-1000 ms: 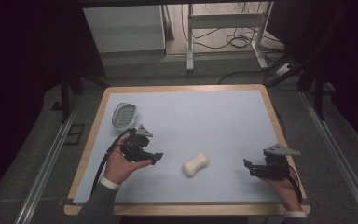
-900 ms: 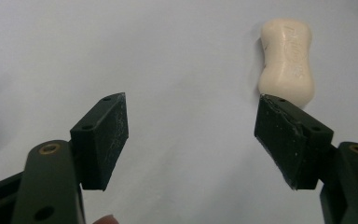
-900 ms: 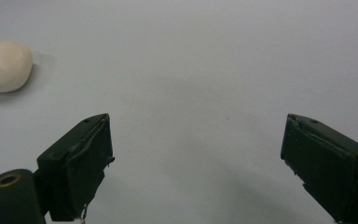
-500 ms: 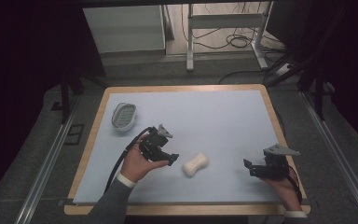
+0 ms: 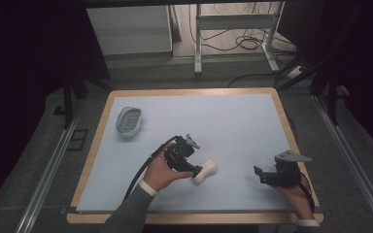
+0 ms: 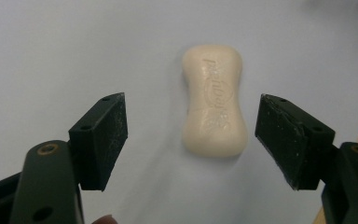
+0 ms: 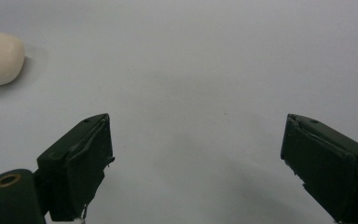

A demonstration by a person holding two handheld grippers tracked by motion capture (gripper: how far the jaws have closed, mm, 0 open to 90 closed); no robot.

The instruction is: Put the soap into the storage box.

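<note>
On the pale blue worktop [image 5: 233,126], high view: a cream soap bar [image 5: 205,171] lies near centre, the left hand-held gripper [image 5: 194,170] touching or just beside its left end. A soap dish [image 5: 128,121] sits far left. The right hand-held gripper [image 5: 261,175] rests near right, well apart from the bar. Left gripper view: jaws spread wide, released, soap bar [image 6: 214,100] lying between and just beyond them, untouched. Right gripper view: jaws likewise released, soap bar [image 7: 0,58] at far left.

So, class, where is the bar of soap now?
In the high view the soap lies near the mat's front middle, just ahead of the open left claw, far from the soap dish.
</note>
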